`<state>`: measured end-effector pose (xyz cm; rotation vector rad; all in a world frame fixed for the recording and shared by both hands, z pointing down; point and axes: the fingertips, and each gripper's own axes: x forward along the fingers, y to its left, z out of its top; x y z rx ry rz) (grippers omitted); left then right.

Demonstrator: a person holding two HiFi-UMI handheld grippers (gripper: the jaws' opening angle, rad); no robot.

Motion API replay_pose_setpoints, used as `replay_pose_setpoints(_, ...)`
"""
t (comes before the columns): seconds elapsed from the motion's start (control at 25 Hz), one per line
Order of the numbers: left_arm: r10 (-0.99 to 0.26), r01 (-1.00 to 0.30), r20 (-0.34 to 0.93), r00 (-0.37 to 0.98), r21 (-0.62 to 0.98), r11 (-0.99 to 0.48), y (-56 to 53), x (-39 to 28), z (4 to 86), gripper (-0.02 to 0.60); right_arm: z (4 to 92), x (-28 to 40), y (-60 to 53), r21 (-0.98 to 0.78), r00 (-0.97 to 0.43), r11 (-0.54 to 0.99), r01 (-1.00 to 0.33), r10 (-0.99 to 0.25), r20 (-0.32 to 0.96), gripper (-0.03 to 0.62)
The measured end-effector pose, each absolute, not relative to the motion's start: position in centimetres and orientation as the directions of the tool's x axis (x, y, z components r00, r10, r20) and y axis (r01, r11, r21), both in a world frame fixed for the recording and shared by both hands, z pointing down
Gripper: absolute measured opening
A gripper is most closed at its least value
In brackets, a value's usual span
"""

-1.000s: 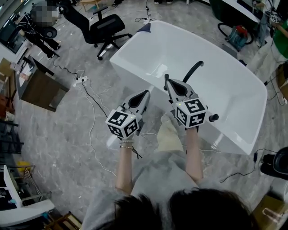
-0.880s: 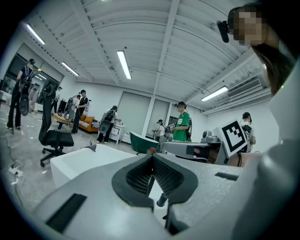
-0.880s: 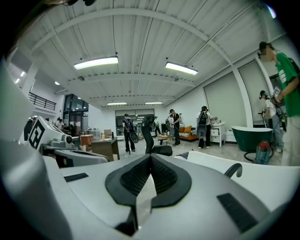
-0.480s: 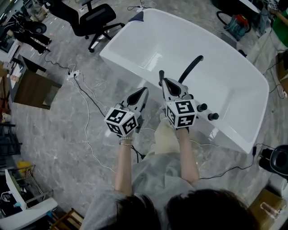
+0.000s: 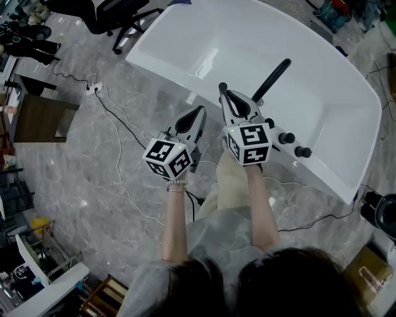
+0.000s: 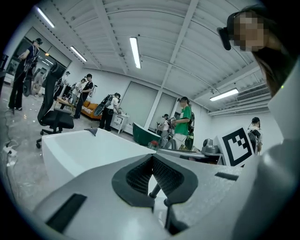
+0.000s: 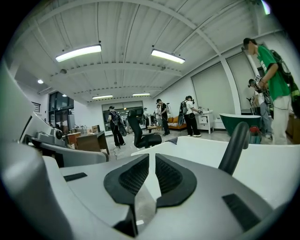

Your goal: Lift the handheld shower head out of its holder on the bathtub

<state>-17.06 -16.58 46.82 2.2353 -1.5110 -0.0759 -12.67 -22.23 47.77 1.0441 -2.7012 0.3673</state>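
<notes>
Grey marble floor [image 5: 80, 179] under me, cables trailing across it, and one white bathtub [image 5: 185, 37] ahead. Left tool [image 5: 200, 111] is clenched, pads meeting, nothing in it, hanging over the floor just short of the tub's rim. Right tool [image 5: 224, 93] is opening, a thin slit showing, nothing between its jaws, and it sits over the near rim. One black shower head [image 5: 272, 79] stands tilted in its holder on that rim, just right of that tool. Two black knobs [image 5: 286, 137] follow along the rim. Two tools, one office chair [image 5: 111, 9] beyond.
</notes>
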Motion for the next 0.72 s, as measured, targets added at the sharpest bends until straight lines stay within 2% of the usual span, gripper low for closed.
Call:
replay_pose_setpoints(0.32,-0.871,-0.856,0.228,0.435,0.405,-0.322,-18.0,-16.4,50.4,0.005,51.4,-13.1,-23.9,-0.162,-0.71,0.702,-0.693,-0.626,0.322,0.05)
replay_pose_setpoints(0.56,-0.866,-0.853,0.236,0.441,0.412,-0.322,-19.4,-16.7,52.6,0.005,54.0,-13.9,-25.4,-0.186,-0.702,0.685,-0.704,-0.632,0.33,0.12)
replay_pose_setpoints(0.72,-0.859,-0.857,0.252,0.446,0.399,-0.327,-19.8,-16.7,54.5,0.005,55.7,-13.8,-26.0,-0.203,-0.701,0.676,-0.709,-0.641,0.314,0.133)
